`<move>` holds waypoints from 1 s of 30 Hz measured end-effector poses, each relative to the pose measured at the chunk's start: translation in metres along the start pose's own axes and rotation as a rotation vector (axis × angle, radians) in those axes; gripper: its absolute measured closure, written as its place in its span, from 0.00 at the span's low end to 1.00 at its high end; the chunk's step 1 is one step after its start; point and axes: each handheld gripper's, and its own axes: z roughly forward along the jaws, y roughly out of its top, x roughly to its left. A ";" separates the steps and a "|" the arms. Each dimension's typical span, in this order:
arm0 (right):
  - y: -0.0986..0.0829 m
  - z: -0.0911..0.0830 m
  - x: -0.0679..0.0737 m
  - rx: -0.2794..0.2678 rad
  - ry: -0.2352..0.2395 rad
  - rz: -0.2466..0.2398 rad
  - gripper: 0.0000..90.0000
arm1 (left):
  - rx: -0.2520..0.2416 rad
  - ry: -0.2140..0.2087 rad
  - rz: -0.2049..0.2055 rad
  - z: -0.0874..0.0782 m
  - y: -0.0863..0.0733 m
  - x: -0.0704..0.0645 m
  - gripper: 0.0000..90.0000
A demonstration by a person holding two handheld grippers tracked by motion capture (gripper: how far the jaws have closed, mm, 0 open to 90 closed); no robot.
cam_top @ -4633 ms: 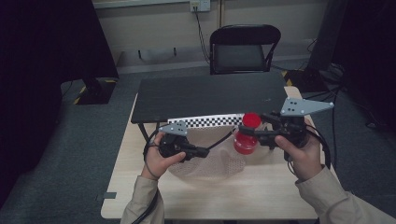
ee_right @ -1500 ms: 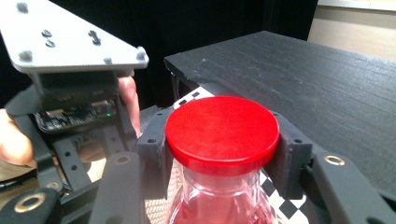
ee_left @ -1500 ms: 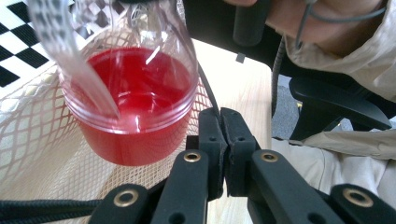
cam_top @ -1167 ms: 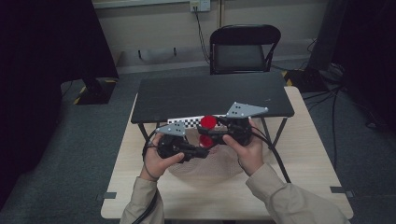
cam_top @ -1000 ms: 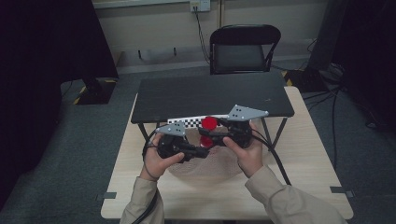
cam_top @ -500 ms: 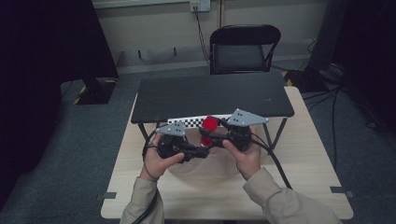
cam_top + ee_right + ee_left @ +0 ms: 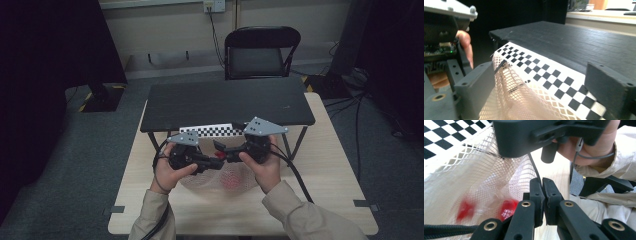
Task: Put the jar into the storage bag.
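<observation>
Pinching the rim of the mesh bag (image 7: 486, 177), the left gripper (image 7: 541, 187) has its jaws pressed together. The right gripper (image 7: 536, 82) hangs just beside, jaws spread wide. Red items (image 7: 507, 208) sit inside the bag; a thin grip on slack mesh could slip, spilling them.

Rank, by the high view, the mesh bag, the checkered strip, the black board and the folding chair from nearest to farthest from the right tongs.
1. Mesh bag: just below the right tongs.
2. Checkered strip: just behind them.
3. Black board: raised platform beyond the strip.
4. Folding chair: past the table's far edge.
</observation>
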 end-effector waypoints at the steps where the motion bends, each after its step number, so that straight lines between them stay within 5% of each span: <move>1: -0.001 -0.001 0.000 -0.011 -0.012 -0.001 0.06 | 0.003 0.002 0.000 0.000 0.000 0.000 0.96; 7: -0.007 -0.008 -0.005 -0.014 -0.018 0.017 0.02 | 0.012 0.019 -0.007 0.004 -0.001 0.001 0.90; 10: -0.007 -0.011 -0.006 0.008 -0.015 0.012 0.00 | 0.012 0.099 -0.004 0.007 -0.003 0.004 0.67; 13: -0.007 -0.015 -0.008 0.033 -0.008 0.001 0.00 | -0.028 0.128 0.023 0.008 -0.005 0.008 0.41; 15: -0.009 -0.017 -0.010 0.042 0.001 -0.005 0.00 | -0.023 0.163 0.043 0.009 -0.006 0.010 0.33; 20: -0.017 -0.023 -0.016 0.088 0.030 0.007 0.00 | 0.054 0.166 0.024 0.014 -0.010 0.013 0.15; 24: -0.025 -0.029 -0.020 0.116 0.033 -0.003 0.00 | 0.109 0.101 0.000 0.016 -0.018 0.017 0.11; 30: -0.039 -0.036 -0.028 0.162 0.018 0.004 0.00 | 0.111 0.113 -0.014 0.013 -0.029 0.025 0.06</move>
